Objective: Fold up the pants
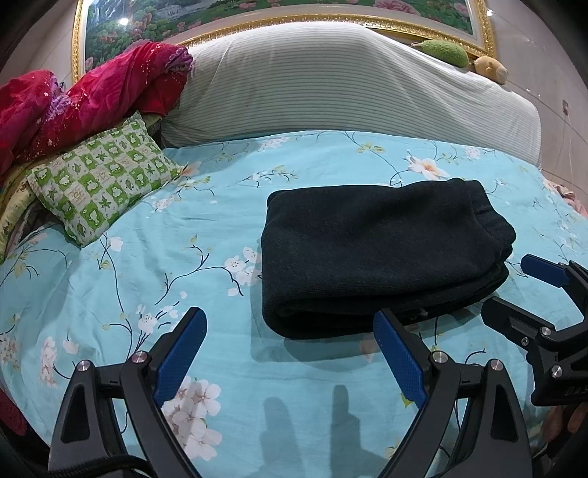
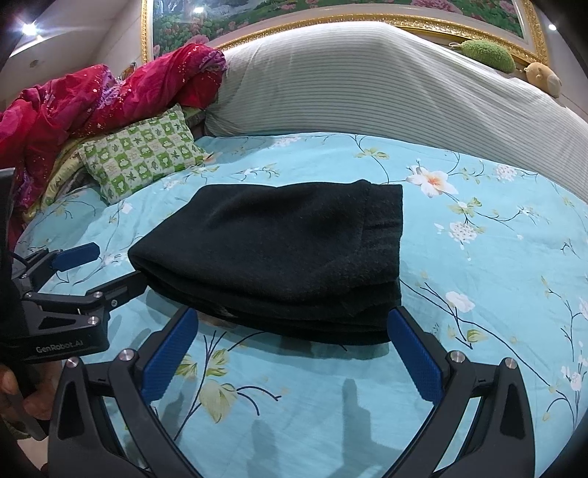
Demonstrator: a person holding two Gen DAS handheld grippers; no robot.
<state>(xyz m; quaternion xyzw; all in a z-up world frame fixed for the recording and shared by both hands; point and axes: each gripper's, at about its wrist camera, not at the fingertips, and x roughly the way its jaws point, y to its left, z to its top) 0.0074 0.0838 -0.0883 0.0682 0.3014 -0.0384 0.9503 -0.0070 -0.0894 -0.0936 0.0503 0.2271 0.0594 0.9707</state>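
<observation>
The black pants (image 1: 375,253) lie folded into a thick rectangular stack on the blue floral bedsheet (image 1: 154,272); they also show in the right wrist view (image 2: 279,253). My left gripper (image 1: 288,320) is open and empty, just in front of the stack's near edge. My right gripper (image 2: 292,318) is open and empty, its fingertips at the stack's near edge. In the left wrist view the right gripper (image 1: 514,290) shows at the right, beside the stack. In the right wrist view the left gripper (image 2: 110,264) shows at the left, one finger touching the stack's left corner.
A green checked pillow (image 1: 99,184) and a red blanket (image 1: 84,103) lie at the back left. A large striped bolster (image 1: 341,81) runs along the headboard, with two plush toys (image 1: 463,55) and a framed picture (image 1: 257,14) behind it.
</observation>
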